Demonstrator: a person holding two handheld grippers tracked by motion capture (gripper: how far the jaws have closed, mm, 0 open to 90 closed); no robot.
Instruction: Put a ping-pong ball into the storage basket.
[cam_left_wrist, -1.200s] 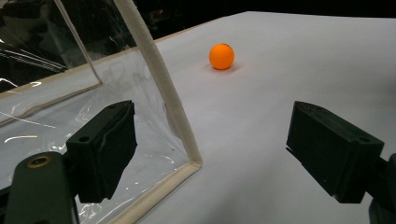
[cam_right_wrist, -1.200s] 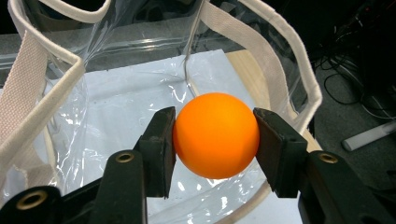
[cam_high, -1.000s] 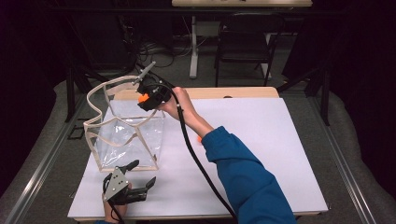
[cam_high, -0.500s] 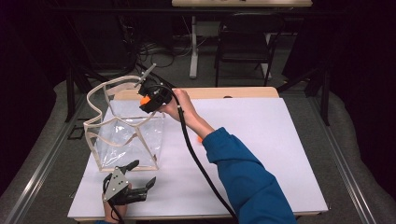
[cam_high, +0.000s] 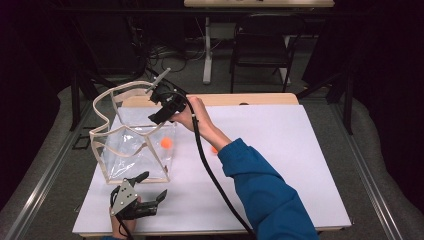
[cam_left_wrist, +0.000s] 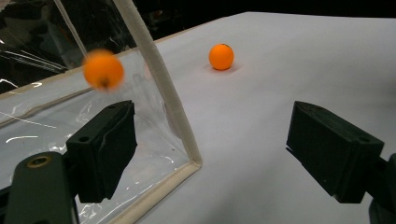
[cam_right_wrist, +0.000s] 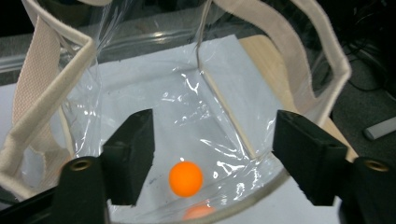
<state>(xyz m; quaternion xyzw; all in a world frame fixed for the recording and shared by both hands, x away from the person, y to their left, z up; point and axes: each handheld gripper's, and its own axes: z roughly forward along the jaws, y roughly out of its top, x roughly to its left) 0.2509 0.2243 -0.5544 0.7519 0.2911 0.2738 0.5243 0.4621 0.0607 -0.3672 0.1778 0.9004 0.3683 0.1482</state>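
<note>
Two small orange balls are in play. One orange ball (cam_high: 166, 143) is inside the clear plastic tote bag with cream fabric trim and handles (cam_high: 131, 150); in the left gripper view it looks blurred behind the clear wall (cam_left_wrist: 103, 69), and in the right gripper view it sits low in the bag, near its floor (cam_right_wrist: 186, 178), with a faint reflection beneath it. The second orange ball (cam_high: 214, 149) rests on the white counter (cam_high: 300, 150) outside the bag, beside the person's blue sleeve (cam_high: 265, 195); the left gripper view shows it farther off on the bare white surface (cam_left_wrist: 221, 56).

The right gripper (cam_high: 162, 111) hangs above the bag's open mouth, pointing down into it. Its jaws have just been opening and now stand spread, with nothing pinched between them; the ball lies well below them. The right hand (cam_high: 187, 114) grips the tool's body, and a black cable trails from it along the forearm.

The left gripper (cam_high: 145, 192) lies near the front edge of the counter, just in front of the bag's near corner. Its jaws are spread wide and empty, one on each side of that cream-trimmed corner without touching it.
</note>
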